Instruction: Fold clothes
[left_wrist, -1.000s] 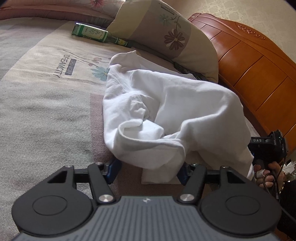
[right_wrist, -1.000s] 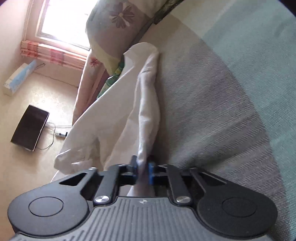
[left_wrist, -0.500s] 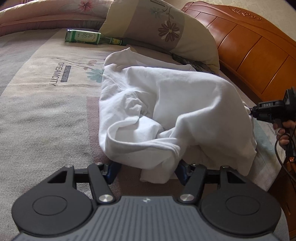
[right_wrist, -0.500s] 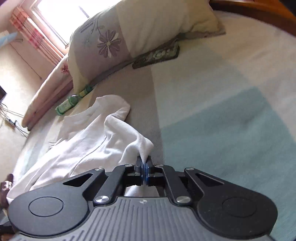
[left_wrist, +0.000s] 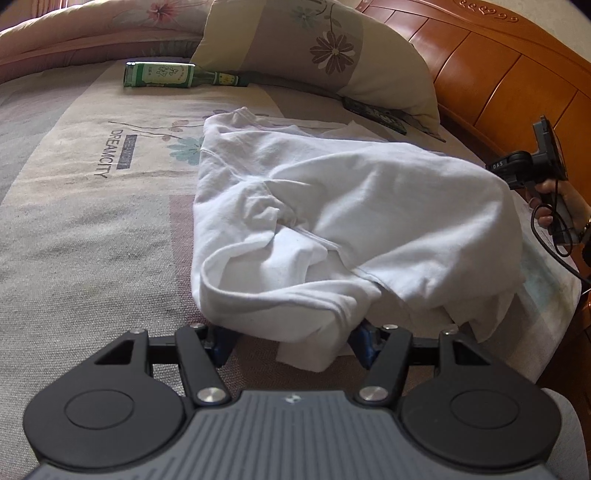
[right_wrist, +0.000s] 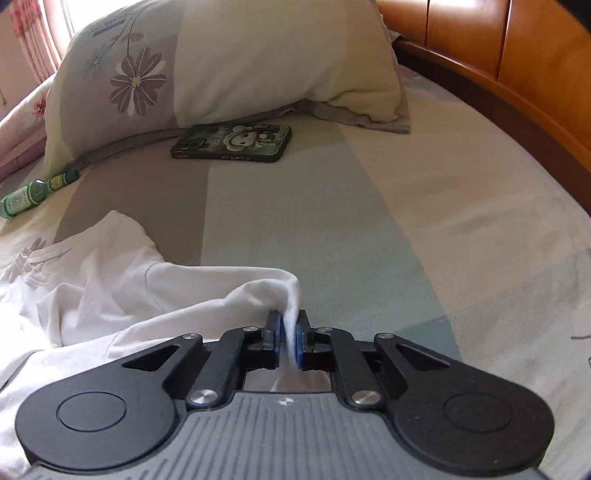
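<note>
The white shirt (left_wrist: 332, 221) lies crumpled on the bed (left_wrist: 92, 229), bunched in soft ridges with one side lifted. Nearest the left wrist camera, the left claw (left_wrist: 291, 341) stands released, its blue pads spread wide on either side of a hanging corner of the cloth, gripping nothing. On the far side the right claw (right_wrist: 288, 338) is clenched on a pinch of the shirt's edge, the fabric rising from between its pads and trailing back toward the heap. Judged from this, the step in hand is taking hold of the garment at two points so it can be drawn out flat; the left claw would need to close on the corner between its pads, then both pull apart evenly, since the thin cloth will sag and twist. Farther off lie a phone (right_wrist: 232, 144) and a green bottle (left_wrist: 162, 75) beside the flowered pillow (left_wrist: 325, 55), with the wooden headboard (left_wrist: 509, 81) behind.
</note>
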